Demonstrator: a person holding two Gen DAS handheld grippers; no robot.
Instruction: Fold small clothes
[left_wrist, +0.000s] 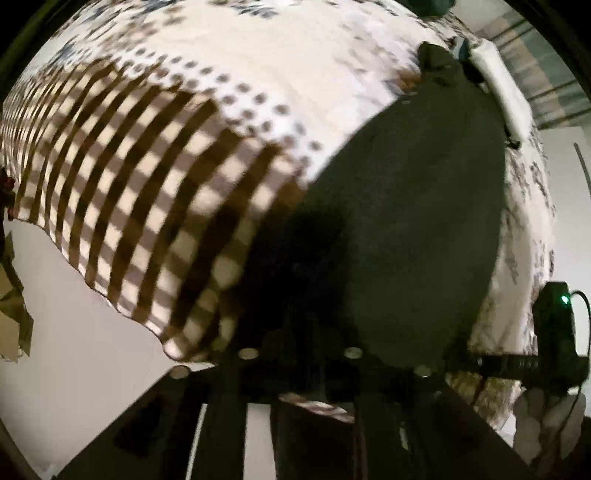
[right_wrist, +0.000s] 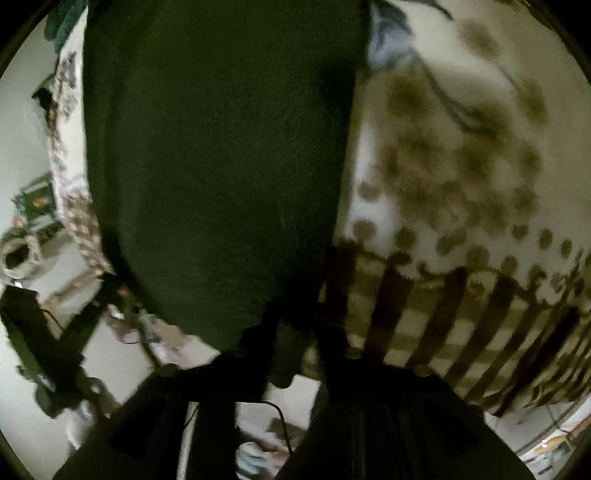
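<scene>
A dark green knit garment (right_wrist: 221, 166) lies flat on a bedspread patterned with brown checks and dots (left_wrist: 155, 177), its long axis running away from both cameras. The right gripper (right_wrist: 295, 332) sits at the garment's near edge, jaws slightly spread with green cloth between them; whether they pinch it is unclear. The left gripper (left_wrist: 295, 373) reaches the near-left edge, its fingertips lost in shadow, state unreadable.

Dark green cloth (right_wrist: 221, 166) lay on patterned bedspread (right_wrist: 461, 184); right gripper (right_wrist: 295, 332) jaws straddled its near edge, grip unclear.
</scene>
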